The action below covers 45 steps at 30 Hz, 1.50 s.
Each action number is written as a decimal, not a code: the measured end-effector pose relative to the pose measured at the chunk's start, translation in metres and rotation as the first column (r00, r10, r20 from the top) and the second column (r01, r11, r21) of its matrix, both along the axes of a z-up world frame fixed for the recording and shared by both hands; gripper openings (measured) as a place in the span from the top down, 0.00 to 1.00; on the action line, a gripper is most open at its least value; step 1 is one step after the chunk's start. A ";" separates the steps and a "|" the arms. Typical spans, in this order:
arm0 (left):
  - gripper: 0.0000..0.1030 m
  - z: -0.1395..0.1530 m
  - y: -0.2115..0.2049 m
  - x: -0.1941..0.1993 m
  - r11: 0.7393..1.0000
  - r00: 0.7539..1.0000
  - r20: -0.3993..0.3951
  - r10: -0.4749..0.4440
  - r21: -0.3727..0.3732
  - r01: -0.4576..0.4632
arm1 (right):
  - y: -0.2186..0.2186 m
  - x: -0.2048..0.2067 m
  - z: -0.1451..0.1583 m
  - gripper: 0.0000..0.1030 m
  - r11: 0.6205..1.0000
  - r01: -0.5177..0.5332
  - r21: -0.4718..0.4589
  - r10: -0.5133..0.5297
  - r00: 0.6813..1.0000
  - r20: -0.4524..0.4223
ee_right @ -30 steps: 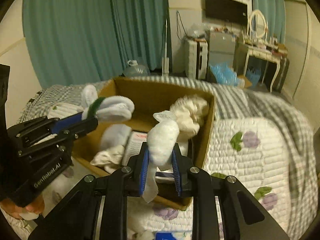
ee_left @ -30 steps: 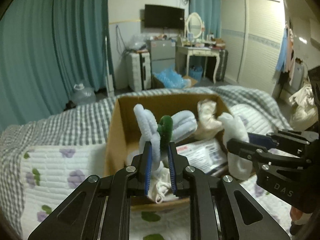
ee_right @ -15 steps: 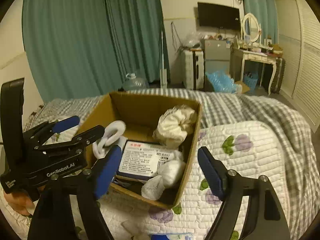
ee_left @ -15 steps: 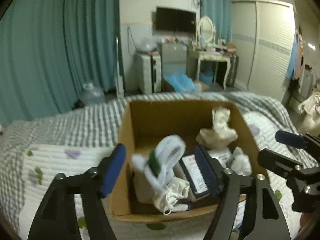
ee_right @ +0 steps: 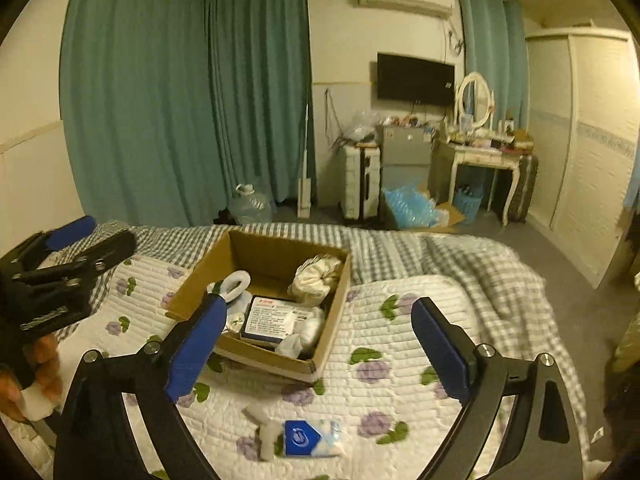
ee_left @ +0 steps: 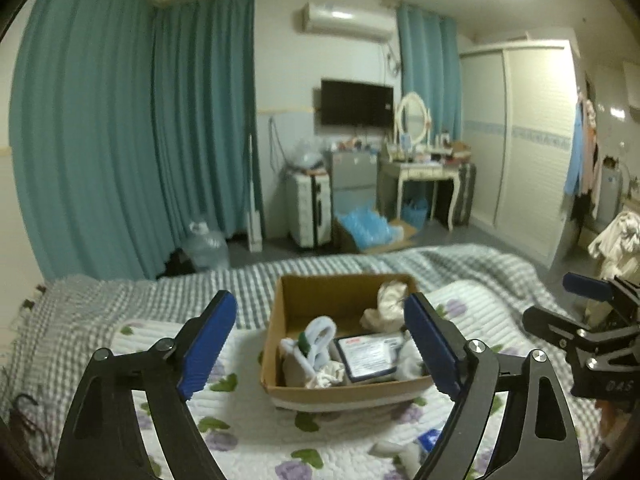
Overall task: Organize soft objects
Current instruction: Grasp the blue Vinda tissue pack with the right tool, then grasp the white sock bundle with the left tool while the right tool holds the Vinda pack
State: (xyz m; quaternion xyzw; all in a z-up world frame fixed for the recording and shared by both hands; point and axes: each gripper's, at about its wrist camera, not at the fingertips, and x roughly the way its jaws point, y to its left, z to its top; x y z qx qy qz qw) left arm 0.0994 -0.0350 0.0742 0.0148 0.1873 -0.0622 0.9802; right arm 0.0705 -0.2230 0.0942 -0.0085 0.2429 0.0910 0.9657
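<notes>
An open cardboard box [ee_left: 348,394] [ee_right: 276,356] sits on the quilted bed. Inside lie a white looped plush with a green band [ee_left: 316,334] [ee_right: 236,282], a cream cloth bundle [ee_left: 386,304] [ee_right: 316,276], a flat printed packet [ee_left: 370,356] [ee_right: 270,316] and a white sock [ee_right: 308,328]. My left gripper [ee_left: 318,300] [ee_right: 100,236] hangs above and short of the box, jaws still opening, nothing between them. My right gripper [ee_right: 320,306] [ee_left: 556,300] is likewise raised, opening and empty.
A blue and white tissue pack [ee_right: 310,432] and a small white piece [ee_right: 264,428] lie on the flowered quilt [ee_right: 400,360] in front of the box. A hand [ee_right: 44,364] holds the left gripper. Beyond the bed are curtains, a suitcase, a dressing table and a wardrobe.
Both grippers let go of their soft items, which now lie in the box. Both opened wide and pulled back and up, so the box looks smaller and lower.
</notes>
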 end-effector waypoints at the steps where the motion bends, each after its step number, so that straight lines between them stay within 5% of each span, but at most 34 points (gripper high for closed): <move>1: 0.12 0.006 -0.001 -0.012 1.000 1.000 0.018 0.003 -0.007 -0.003 | -0.002 -0.009 0.007 0.08 1.000 0.008 -0.019 -0.008 1.000 0.014; 7: 0.12 0.014 -0.004 -0.049 0.999 0.998 0.051 -0.035 -0.037 0.037 | -0.003 -0.046 0.021 0.07 0.998 -0.015 -0.058 0.016 1.000 0.026; 13: 0.12 -0.010 -0.005 -0.047 0.997 1.000 -0.016 0.009 -0.071 -0.010 | 0.005 -0.054 -0.003 0.07 0.995 -0.036 -0.095 0.033 0.999 -0.031; 25: 0.12 -0.116 0.000 -0.018 0.983 0.953 -0.262 0.151 -0.064 -0.173 | 0.019 0.012 -0.145 0.07 0.989 -0.118 -0.085 0.085 0.943 -0.321; 33: 0.12 -0.166 -0.012 0.006 0.984 0.915 -0.374 0.149 -0.036 -0.175 | 0.031 0.049 -0.224 0.08 0.979 -0.178 -0.105 0.093 0.833 -0.546; 35: 0.12 -0.173 -0.014 0.011 0.984 0.909 -0.389 0.149 -0.032 -0.175 | 0.035 0.048 -0.234 0.08 0.973 -0.187 -0.135 0.081 0.824 -0.561; 40: 0.12 -0.185 -0.023 0.018 0.987 0.900 -0.413 0.136 -0.024 -0.159 | 0.029 0.049 -0.240 0.29 0.977 -0.174 -0.122 0.074 0.817 -0.572; 45: 0.12 -0.192 -0.039 0.019 0.993 0.897 -0.431 0.098 -0.015 -0.116 | 0.017 0.040 -0.225 0.29 0.982 -0.149 -0.114 0.065 0.839 -0.541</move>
